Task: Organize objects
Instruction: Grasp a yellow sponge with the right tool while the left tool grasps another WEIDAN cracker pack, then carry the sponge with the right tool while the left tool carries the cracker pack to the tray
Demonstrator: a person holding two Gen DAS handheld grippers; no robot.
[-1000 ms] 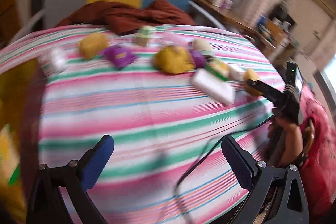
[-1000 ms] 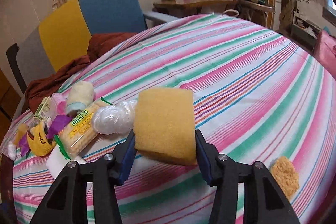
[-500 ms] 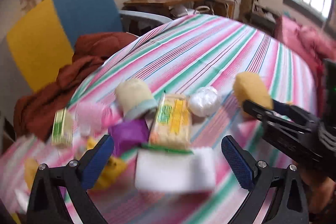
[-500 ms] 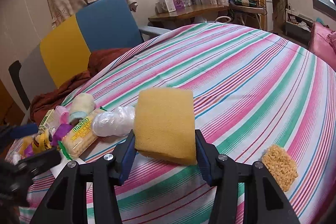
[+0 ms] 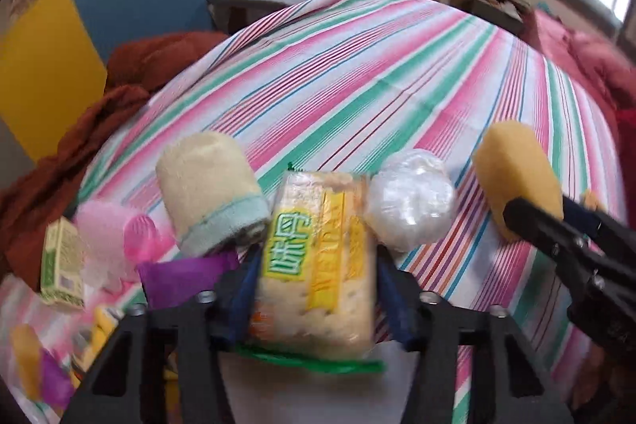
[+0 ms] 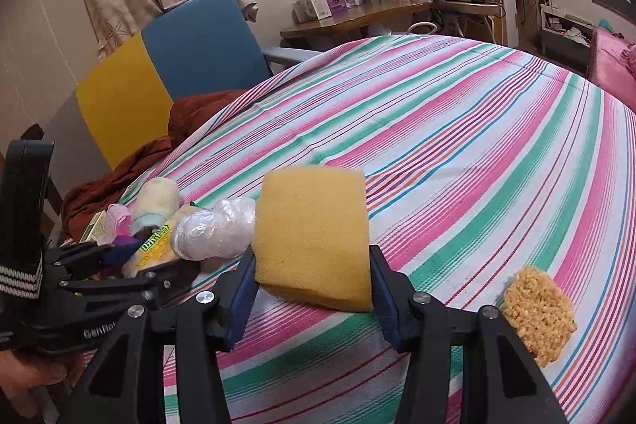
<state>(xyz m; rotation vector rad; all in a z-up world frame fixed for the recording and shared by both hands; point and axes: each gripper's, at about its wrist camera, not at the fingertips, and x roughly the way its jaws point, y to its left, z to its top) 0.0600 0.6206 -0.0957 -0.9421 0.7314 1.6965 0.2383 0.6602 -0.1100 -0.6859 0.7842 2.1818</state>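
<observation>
- Now closed in from wide apart: left tool point(image 5: 314, 301) clamped on cracker packet point(image 5: 318, 265), packet end-on between blue pads, at near edge of striped worktop point(image 5: 397, 82).
- Clamped too: right tool point(image 6: 310, 289), on yellow sponge point(image 6: 314, 233), just above cloth.
- For a clean lift: straight up, grip square, clear of plastic-wrapped ball point(image 5: 411, 199) and rolled towel point(image 5: 210, 193) just beside packet.
- Counted near to far: one packet, one purple wrapper point(image 5: 187, 277), one ball, one towel, one pink curler point(image 5: 119, 237), one green carton point(image 5: 63, 273), one rice cake point(image 6: 538, 312) apart at right.
</observation>
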